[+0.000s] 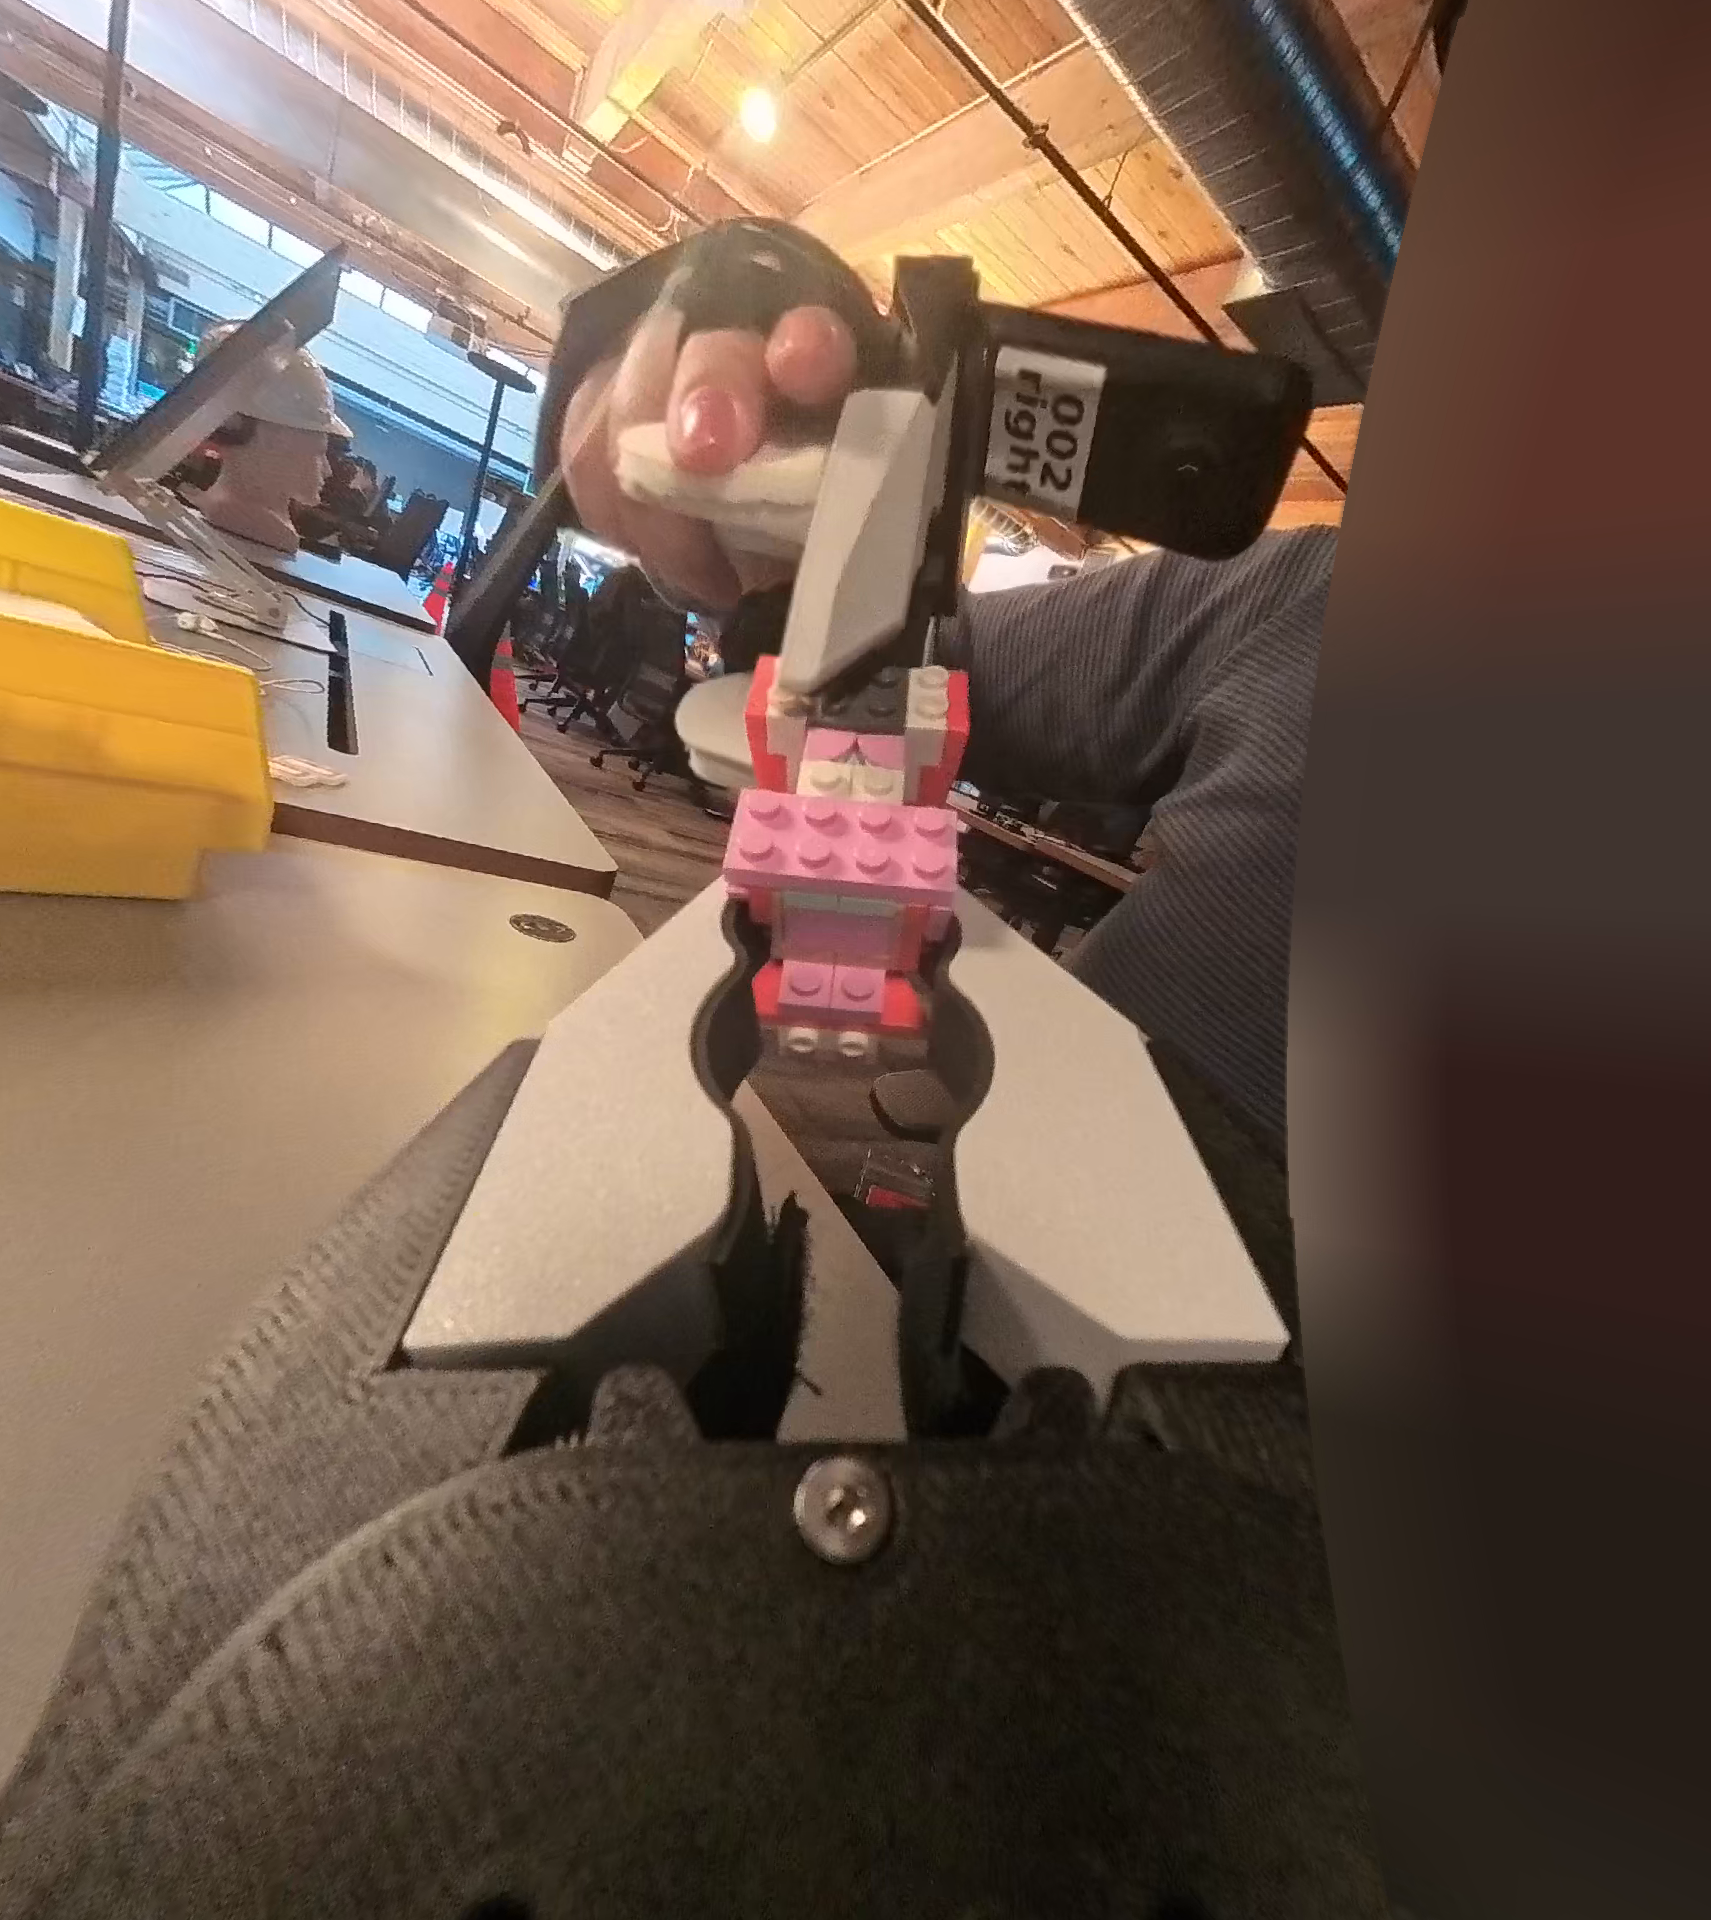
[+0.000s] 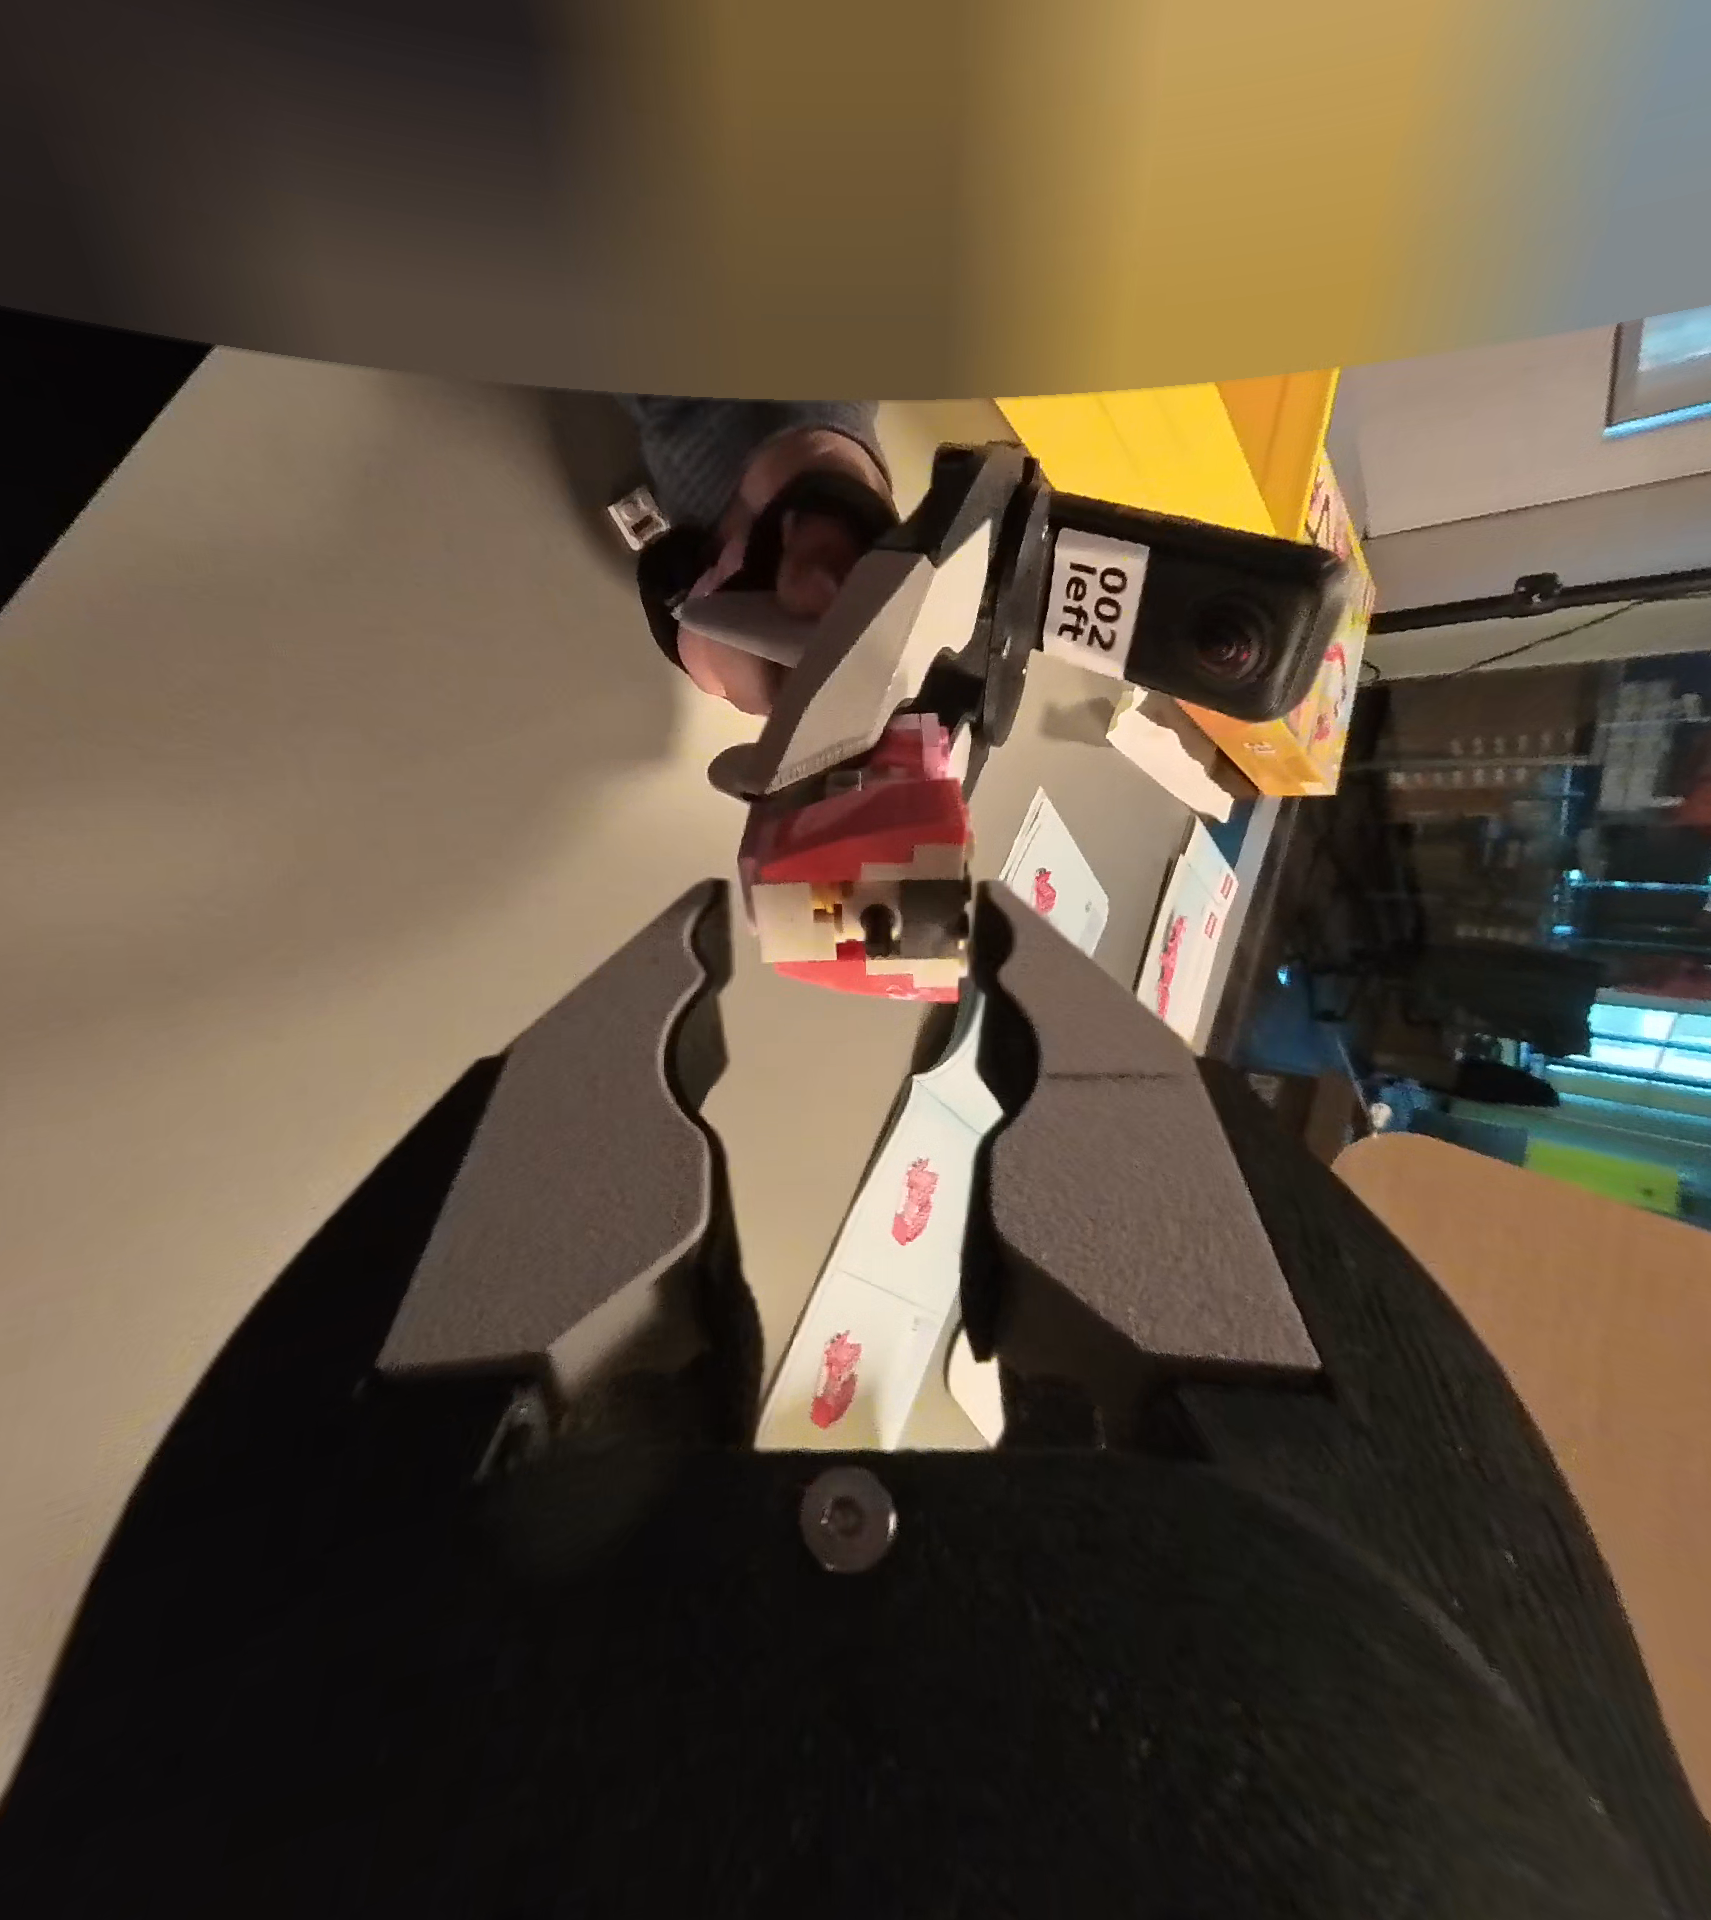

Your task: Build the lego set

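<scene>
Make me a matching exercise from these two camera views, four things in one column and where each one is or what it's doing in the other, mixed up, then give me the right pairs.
Things
1. pink and red brick model
2. left tongs
3. yellow bin
4. right tongs

Places or states
A. sitting on the grey table, off to the side
B. open, with a fingertip on either side of the model's far end
C. clamped on the model's lower part
D. held up in the air, above the table

Pairs: 1-D, 2-C, 3-A, 4-B
</scene>
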Demonstrator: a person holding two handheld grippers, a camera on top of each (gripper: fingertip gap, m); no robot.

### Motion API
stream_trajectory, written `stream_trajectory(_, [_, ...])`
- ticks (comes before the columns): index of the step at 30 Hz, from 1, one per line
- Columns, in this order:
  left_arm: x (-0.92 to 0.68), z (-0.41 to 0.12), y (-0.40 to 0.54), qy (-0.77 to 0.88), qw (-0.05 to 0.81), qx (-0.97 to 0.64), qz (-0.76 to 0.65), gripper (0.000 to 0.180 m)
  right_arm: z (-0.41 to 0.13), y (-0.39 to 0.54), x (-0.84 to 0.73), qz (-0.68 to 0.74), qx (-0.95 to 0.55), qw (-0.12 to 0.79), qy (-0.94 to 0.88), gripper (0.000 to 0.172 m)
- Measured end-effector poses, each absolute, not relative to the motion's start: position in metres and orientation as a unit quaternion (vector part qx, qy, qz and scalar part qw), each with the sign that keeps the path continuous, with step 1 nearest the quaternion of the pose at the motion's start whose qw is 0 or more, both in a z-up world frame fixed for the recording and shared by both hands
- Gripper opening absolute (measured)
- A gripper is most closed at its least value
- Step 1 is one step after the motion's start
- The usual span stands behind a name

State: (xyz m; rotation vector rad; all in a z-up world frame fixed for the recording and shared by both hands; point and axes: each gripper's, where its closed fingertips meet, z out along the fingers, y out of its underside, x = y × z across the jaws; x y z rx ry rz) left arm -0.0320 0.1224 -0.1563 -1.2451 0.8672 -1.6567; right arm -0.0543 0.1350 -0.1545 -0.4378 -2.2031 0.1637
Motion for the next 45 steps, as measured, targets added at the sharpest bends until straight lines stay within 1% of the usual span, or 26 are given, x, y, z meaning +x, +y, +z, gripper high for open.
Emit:
stream_trajectory(1, [-0.032,-0.156,0.122,0.349,0.432,-0.499,-0.665,0.027,-0.154,0.135,-0.055,0.062,-0.172,0.433,-0.883,0.041])
stream_trajectory(11, [-0.033,-0.156,0.122,0.343,0.43,-0.496,-0.672,0.026,-0.155,0.138,-0.055,0.046,-0.198,0.428,-0.881,0.039])
stream_trajectory(24, [-0.028,-0.165,0.124,0.355,0.429,-0.512,-0.654,0.026,-0.163,0.141,-0.05,-0.021,-0.154,0.42,-0.894,0.038])
stream_trajectory(31, [-0.029,-0.165,0.124,0.349,0.416,-0.506,-0.67,0.026,-0.163,0.14,-0.051,0.01,-0.186,0.416,-0.89,0.039])
stream_trajectory(33, [-0.031,-0.163,0.123,0.343,0.403,-0.499,-0.687,0.026,-0.163,0.14,-0.053,0.007,-0.19,0.422,-0.886,0.042])
stream_trajectory(35, [-0.03,-0.16,0.12,0.34,0.393,-0.489,-0.7,0.026,-0.166,0.139,-0.054,-0.004,-0.184,0.42,-0.889,0.049])
stream_trajectory(37, [-0.028,-0.162,0.119,0.347,0.389,-0.49,-0.698,0.026,-0.167,0.138,-0.056,-0.015,-0.169,0.429,-0.887,0.043])
stream_trajectory(42, [-0.031,-0.158,0.12,0.339,0.39,-0.483,-0.707,0.026,-0.159,0.14,-0.059,-0.022,-0.16,0.456,-0.875,0.045])
stream_trajectory(45, [-0.033,-0.159,0.122,0.333,0.39,-0.487,-0.707,0.026,-0.158,0.135,-0.056,-0.004,-0.159,0.45,-0.878,0.061])
